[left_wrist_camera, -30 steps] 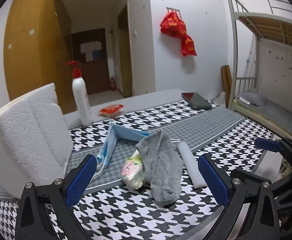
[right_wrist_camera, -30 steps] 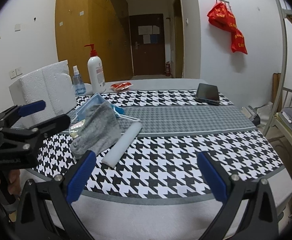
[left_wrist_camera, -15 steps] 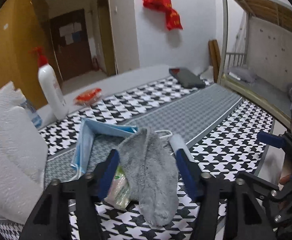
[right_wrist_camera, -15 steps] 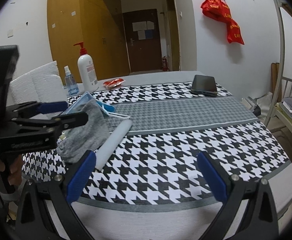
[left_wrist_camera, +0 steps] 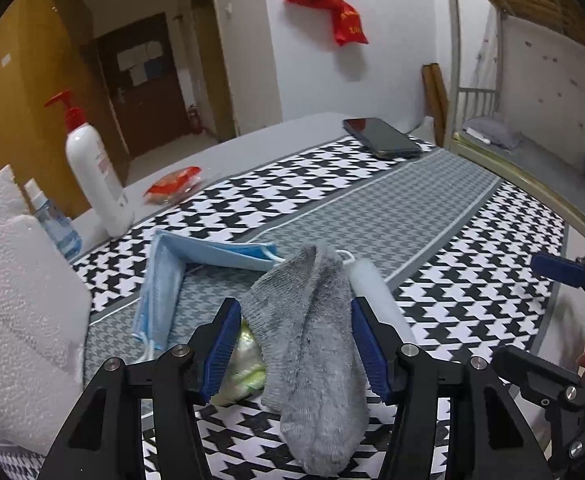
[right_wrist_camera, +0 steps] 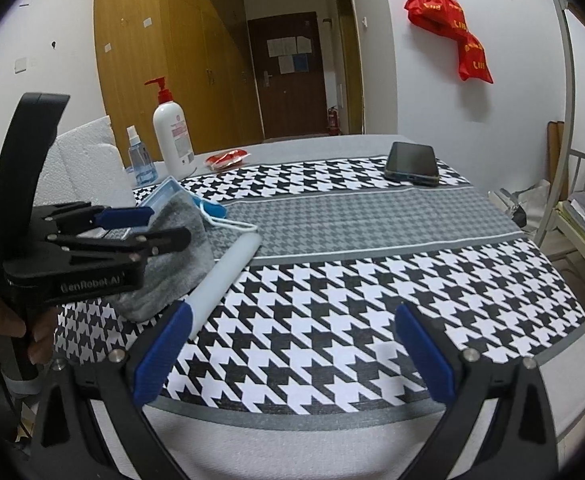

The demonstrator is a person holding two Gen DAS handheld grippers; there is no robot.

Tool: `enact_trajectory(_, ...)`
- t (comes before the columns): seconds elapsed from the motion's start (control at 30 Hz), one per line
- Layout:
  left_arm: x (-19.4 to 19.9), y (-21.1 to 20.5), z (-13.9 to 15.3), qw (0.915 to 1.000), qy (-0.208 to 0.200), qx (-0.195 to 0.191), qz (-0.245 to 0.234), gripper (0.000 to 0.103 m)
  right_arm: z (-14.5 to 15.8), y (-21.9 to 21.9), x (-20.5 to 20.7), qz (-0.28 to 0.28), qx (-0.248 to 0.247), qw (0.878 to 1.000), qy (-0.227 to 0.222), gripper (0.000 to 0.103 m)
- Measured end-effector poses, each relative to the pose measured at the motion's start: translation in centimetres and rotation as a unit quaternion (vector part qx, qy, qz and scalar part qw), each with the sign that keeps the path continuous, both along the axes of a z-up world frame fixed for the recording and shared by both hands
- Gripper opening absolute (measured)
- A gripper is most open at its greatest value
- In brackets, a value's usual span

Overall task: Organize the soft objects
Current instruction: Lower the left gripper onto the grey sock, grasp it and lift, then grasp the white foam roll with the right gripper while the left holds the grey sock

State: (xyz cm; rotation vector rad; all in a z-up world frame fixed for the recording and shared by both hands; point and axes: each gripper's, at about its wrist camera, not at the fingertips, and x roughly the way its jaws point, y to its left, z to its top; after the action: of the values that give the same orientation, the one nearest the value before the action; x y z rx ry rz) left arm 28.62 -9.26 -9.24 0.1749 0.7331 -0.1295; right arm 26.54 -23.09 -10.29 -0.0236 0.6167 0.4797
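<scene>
Two left gripper [left_wrist_camera: 292, 344] fingers straddle grey sock [left_wrist_camera: 312, 344], contact unclear; tissue pack [left_wrist_camera: 246, 364] lower left, white roll [left_wrist_camera: 376, 292] touching sock's right; right gripper [right_wrist_camera: 292, 352] fingers apart

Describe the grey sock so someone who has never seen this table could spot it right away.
On the houndstooth tablecloth, find the pile of soft things near the white foam block. The sock lies between the left gripper fingers, over a tissue pack: fuzzy and grey, unlike the blue mask and white roll beside it.
</scene>
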Motion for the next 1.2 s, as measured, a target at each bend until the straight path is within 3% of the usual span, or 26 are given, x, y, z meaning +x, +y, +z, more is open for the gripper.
enact_trajectory(0.1, -0.1, -0.4, -0.1, 1.0, -0.005, 0.008, -0.003, 0.058, 0.0, -0.1, -0.1, -0.001, -0.002, 1.0, -0.001, 0.102)
enact_trajectory(0.23, -0.3, -0.6, -0.1, 0.9999, -0.005, 0.0, -0.012, 0.03, -0.1, -0.3, -0.1, -0.005, -0.001, 1.0, 0.002, 0.102)
enact_trajectory(0.37, -0.6, -0.7, 0.1, 0.9996, -0.004, -0.012, -0.025, 0.02, -0.1, -0.3, -0.1, -0.006, -0.003, 1.0, 0.003, 0.102)
enact_trajectory(0.77, -4.0, 0.3, 2.7, 0.9978, -0.038, -0.043, -0.033, 0.02, 0.7, 0.4, -0.6, 0.002, -0.005, 1.0, -0.004, 0.102)
enact_trajectory(1.2, -6.8, 3.3, 3.1, 0.9969, -0.052, -0.06, 0.005, 0.02, 1.1, 2.6, -1.2, 0.021, -0.016, 1.0, -0.007, 0.102)
